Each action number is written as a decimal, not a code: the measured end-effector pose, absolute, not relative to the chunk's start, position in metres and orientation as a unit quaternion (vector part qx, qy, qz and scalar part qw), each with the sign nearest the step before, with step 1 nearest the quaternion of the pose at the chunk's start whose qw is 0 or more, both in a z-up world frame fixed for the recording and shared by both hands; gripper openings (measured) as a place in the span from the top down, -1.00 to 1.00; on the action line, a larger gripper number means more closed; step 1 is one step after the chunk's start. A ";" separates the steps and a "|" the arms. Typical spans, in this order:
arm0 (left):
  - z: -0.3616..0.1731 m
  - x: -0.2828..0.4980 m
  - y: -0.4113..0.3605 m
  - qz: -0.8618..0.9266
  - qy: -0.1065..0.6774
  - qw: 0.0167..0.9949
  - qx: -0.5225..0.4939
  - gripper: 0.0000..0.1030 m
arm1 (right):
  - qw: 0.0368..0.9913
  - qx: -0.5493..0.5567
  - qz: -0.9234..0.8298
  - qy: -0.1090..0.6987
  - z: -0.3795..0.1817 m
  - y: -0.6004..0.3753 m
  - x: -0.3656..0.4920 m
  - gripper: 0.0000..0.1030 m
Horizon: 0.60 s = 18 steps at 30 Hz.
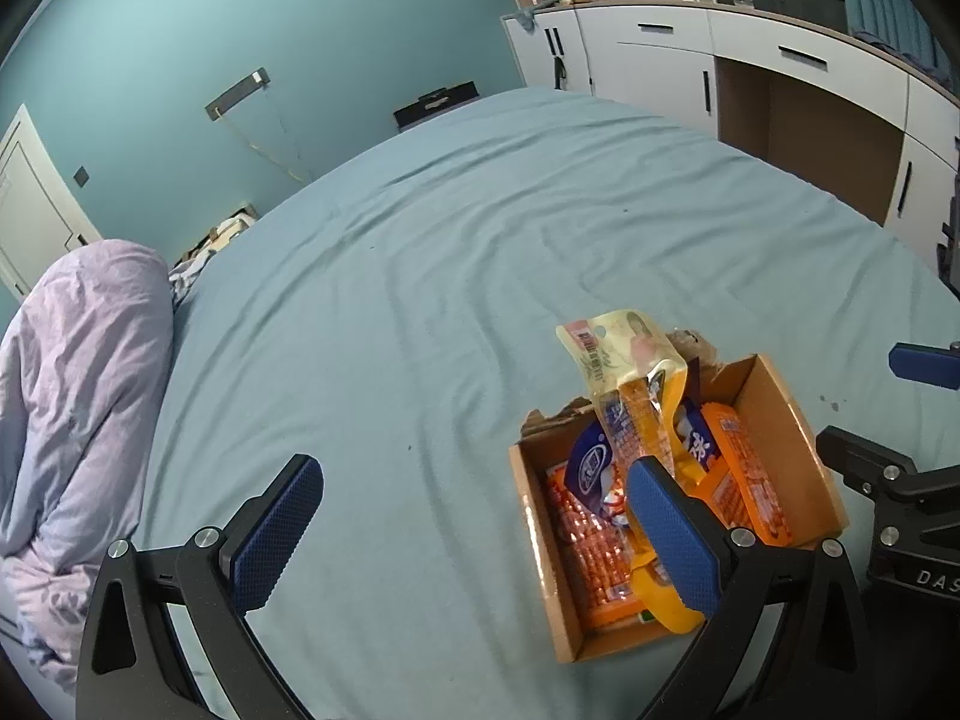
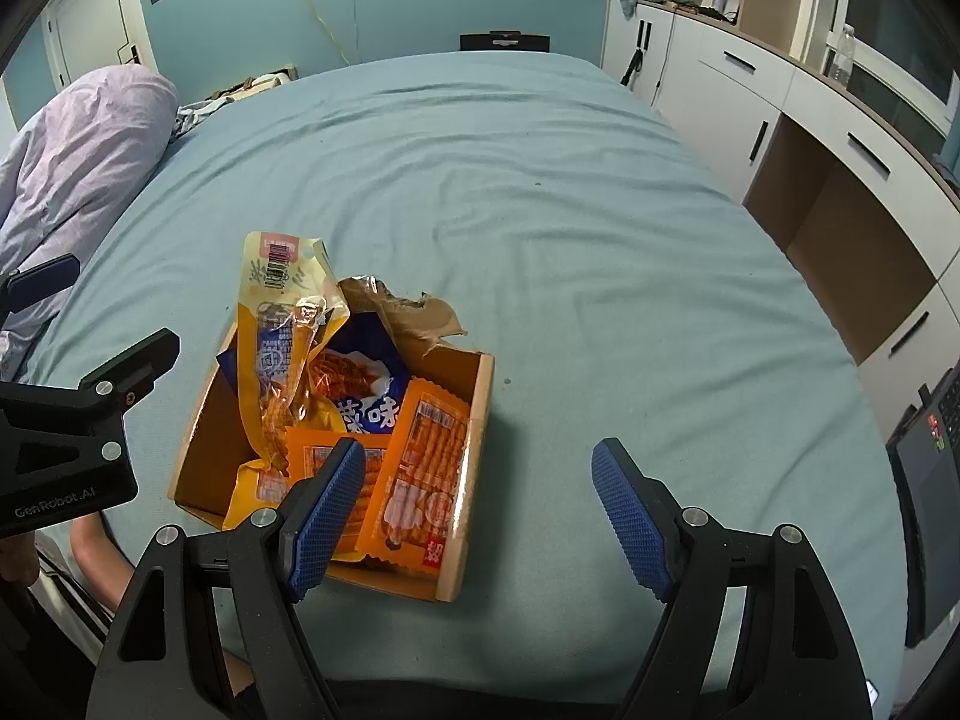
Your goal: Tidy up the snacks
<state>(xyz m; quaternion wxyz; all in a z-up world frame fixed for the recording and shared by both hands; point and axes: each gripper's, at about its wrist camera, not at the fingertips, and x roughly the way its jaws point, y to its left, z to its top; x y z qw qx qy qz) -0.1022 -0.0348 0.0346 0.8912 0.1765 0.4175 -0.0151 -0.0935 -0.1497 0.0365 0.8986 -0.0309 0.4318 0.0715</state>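
A cardboard box (image 2: 474,438) of snacks sits on the bed (image 2: 540,228), its torn flap (image 2: 408,312) standing at the far side. Orange packs (image 2: 426,468) lie flat inside; a yellow pouch (image 2: 282,324) sticks up above the rim. The left tongs (image 1: 468,534) hang wide open with nothing between the pads, one pad over the box. The right tongs (image 2: 480,516) are likewise spread and empty, just right of the box. The teal sheet lies wrinkled and bare beyond. A lilac duvet (image 2: 78,156) is bunched at the left edge; white cabinets (image 2: 750,120) line the right, a teal wall (image 2: 390,0) behind.
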 end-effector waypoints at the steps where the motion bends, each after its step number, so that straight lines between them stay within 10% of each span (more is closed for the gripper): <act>1: 0.034 -0.102 -0.035 -0.016 0.418 0.891 0.177 -1.00 | 0.899 -0.031 0.072 0.432 0.037 -0.150 -0.094 -0.50; 18: 0.031 -0.102 -0.044 -0.025 0.421 0.887 0.189 -1.00 | 0.897 -0.032 0.073 0.435 0.036 -0.155 -0.092 -0.50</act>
